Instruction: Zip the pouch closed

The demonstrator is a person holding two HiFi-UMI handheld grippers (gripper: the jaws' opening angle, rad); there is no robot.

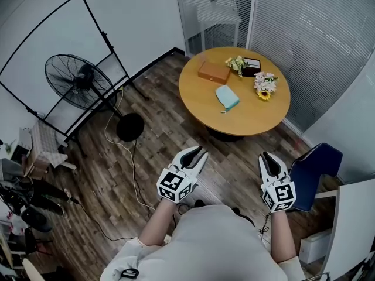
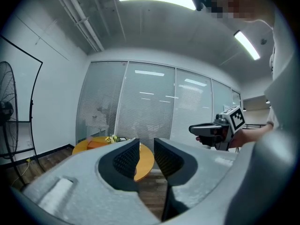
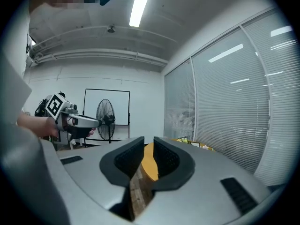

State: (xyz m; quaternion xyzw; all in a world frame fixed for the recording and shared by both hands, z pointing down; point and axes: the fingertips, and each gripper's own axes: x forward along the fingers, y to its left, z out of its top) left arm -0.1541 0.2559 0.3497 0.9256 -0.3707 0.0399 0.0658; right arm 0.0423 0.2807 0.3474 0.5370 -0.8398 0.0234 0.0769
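**Two grippers low, pouch up on the table**

Upper left, a black pedestal fan (image 1: 82,82). Lower centre, the left gripper (image 1: 201,152), jaws a narrow slit apart, nothing between them. Top centre, the small teal fabric pouch (image 1: 227,97) lies on the round orange wooden table (image 1: 246,122), well apart from both grippers. Lower right, the right gripper (image 1: 267,156), jaws likewise narrowly parted and empty.

Round table (image 1: 252,113) ahead, well apart from both grippers. On table: pouch (image 1: 227,97) near middle; wooden box (image 1: 214,72) behind pouch, to left; flower bunch (image 1: 237,64) right of wooden box, against small dark box (image 1: 252,67); second flower bunch (image 1: 265,85) right of pouch. Standing fan (image 1: 82,82) on floor left of table. Chair (image 1: 313,164) just right of right gripper (image 1: 268,158); left gripper (image 1: 198,152) at left.
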